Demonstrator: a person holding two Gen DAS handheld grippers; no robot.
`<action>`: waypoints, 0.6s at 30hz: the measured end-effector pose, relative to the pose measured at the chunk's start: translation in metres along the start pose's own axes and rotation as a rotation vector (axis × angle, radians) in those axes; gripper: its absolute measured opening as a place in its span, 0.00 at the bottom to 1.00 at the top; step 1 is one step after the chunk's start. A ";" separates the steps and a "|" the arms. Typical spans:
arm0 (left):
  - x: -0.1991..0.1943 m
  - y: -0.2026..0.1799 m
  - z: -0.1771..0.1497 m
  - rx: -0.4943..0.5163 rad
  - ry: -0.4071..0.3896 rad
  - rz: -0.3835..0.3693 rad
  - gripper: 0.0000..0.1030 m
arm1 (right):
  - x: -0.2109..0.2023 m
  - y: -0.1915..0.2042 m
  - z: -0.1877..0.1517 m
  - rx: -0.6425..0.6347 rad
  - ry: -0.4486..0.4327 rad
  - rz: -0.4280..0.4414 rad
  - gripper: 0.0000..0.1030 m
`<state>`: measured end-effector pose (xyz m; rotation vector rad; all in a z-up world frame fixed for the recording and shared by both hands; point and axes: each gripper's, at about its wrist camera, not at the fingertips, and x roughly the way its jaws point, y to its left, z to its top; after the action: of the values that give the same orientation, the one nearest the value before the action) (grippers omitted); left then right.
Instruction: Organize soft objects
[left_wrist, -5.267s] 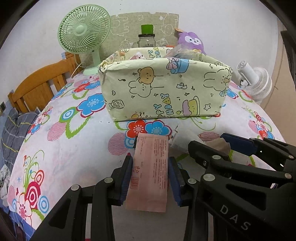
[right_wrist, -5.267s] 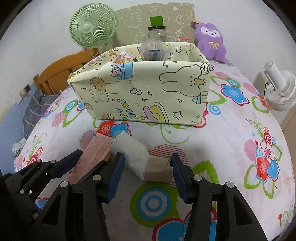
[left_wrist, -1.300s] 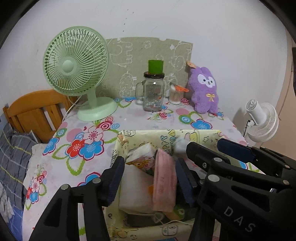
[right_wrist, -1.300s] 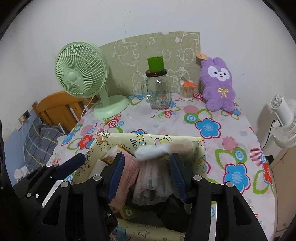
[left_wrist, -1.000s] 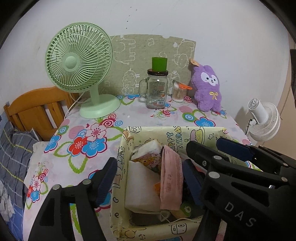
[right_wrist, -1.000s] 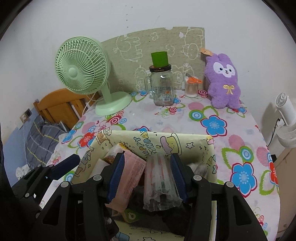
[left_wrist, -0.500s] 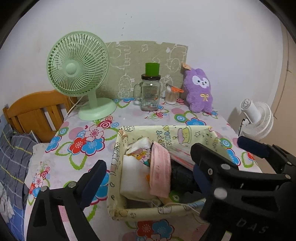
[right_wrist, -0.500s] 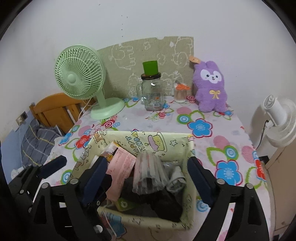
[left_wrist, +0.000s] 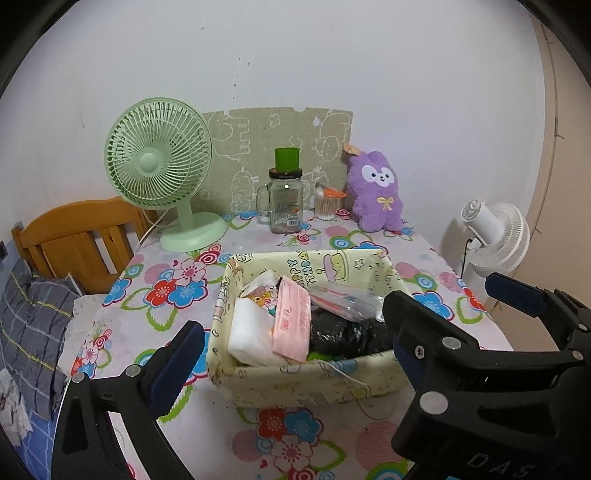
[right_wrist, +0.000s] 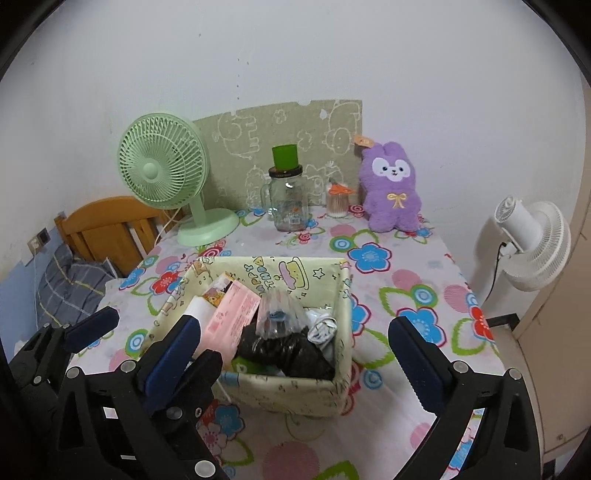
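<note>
Both grippers, left gripper (left_wrist: 291, 350) and right gripper (right_wrist: 295, 339), hang apart and empty above the filled basket (right_wrist: 332, 391); placement appears complete. Next: locate any remaining soft object.

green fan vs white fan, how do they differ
The green fan stands on the table, upright on its round base beside the glass jar; the white fan stands off the table, past its right edge. The green fan's grille faces the camera, while the white fan shows its back, motor housing and black cord toward us. Both are small caged fans standing upright.
</note>
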<state>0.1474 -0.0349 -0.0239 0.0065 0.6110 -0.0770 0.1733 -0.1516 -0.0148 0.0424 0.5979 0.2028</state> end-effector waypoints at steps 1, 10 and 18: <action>-0.003 -0.001 -0.001 0.001 -0.003 0.001 1.00 | -0.003 -0.001 -0.001 0.000 -0.004 -0.002 1.00; -0.035 -0.006 -0.011 -0.002 -0.054 -0.002 1.00 | -0.040 0.003 -0.014 0.005 -0.058 -0.052 1.00; -0.063 -0.009 -0.020 0.006 -0.097 0.017 1.00 | -0.070 0.006 -0.023 -0.001 -0.101 -0.055 1.00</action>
<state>0.0840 -0.0390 -0.0041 0.0132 0.5137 -0.0624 0.1029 -0.1607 0.0055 0.0346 0.4977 0.1468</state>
